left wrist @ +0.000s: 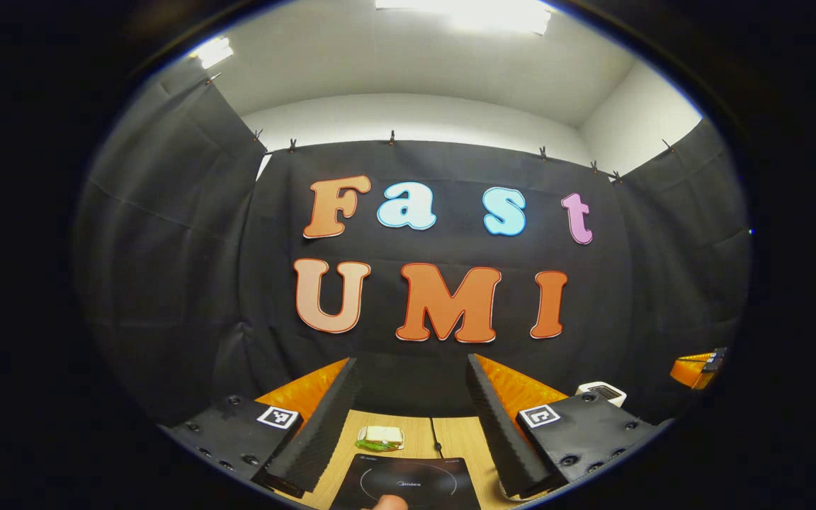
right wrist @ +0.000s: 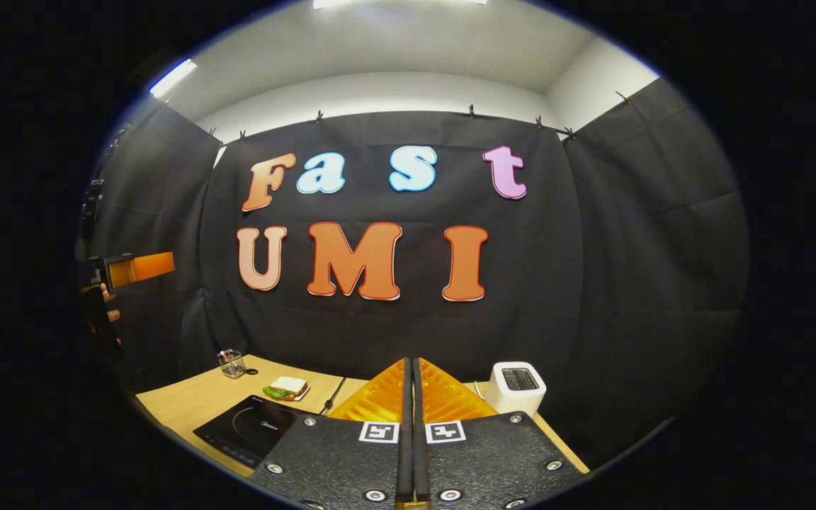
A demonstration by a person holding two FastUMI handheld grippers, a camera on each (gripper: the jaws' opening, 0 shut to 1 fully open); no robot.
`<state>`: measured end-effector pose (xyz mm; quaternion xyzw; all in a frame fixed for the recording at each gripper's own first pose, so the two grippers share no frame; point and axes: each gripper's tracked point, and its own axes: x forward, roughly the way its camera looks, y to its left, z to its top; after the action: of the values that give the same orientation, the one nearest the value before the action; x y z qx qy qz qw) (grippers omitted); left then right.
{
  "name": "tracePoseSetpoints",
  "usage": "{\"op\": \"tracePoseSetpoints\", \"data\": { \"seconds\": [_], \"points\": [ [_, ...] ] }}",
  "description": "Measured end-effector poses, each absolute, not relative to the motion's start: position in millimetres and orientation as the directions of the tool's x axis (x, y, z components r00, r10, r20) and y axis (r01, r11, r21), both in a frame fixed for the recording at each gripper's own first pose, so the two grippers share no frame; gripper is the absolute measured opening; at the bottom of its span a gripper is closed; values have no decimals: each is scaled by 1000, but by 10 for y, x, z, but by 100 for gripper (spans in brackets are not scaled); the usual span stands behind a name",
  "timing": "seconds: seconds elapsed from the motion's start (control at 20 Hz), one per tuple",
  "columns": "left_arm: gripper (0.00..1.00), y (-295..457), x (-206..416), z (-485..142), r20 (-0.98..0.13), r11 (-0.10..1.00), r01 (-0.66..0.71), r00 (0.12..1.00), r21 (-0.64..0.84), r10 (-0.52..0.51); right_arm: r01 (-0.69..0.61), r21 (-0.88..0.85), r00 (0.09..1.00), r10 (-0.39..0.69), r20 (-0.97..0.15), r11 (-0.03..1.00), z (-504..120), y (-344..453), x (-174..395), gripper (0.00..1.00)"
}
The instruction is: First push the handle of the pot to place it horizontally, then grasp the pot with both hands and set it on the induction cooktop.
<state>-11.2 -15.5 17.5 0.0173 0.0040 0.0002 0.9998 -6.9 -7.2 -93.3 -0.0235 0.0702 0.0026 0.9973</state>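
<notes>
My left tongs [left wrist: 408,418] spread wide above the induction cooktop [left wrist: 408,482]; my right tongs [right wrist: 412,397] pressed together, empty, near the toaster [right wrist: 516,387].

Closed tongs [right wrist: 411,397] above cooktop [right wrist: 248,425]

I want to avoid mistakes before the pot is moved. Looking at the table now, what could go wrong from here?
1. A sandwich lies just behind the cooktop; a pot set too far back might hit it.
2. A cable runs across the table beside the cooktop and could catch on something.
3. The right hand-held gripper is closed, so it must open before it can grasp anything.
</notes>
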Motion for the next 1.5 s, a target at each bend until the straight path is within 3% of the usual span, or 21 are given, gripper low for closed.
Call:
{"op": "tracePoseSetpoints", "data": {
  "seconds": [0.3, 0.35, 0.4, 0.9, 1.5],
  "points": [
    [97, -81, -111, 154, -11, 999, -8, 1000, 38, 8, 5, -43, 976, -14, -218, 999, -1389, -155, -195, 0],
    [97, -69, -116, 142, -11, 999, -8, 1000, 37, 8, 8, -42, 972, -18, -233, 999, -1470, -180, -227, 4],
    [97, -64, -111, 140, -13, 999, -8, 1000, 37, 9, 13, -40, 969, -23, -247, 999, -1547, -207, -257, 0],
    [97, -81, -107, 41, -30, 999, -3, 1000, 46, 4, 82, -38, 910, -91, -405, 996, -2372, -597, -645, 0],
    [97, -52, -94, -64, -46, 1000, 4, 999, 29, -3, 79, -23, 804, -78, -589, 997, -3336, -602, -1177, 0]
  ]
}}
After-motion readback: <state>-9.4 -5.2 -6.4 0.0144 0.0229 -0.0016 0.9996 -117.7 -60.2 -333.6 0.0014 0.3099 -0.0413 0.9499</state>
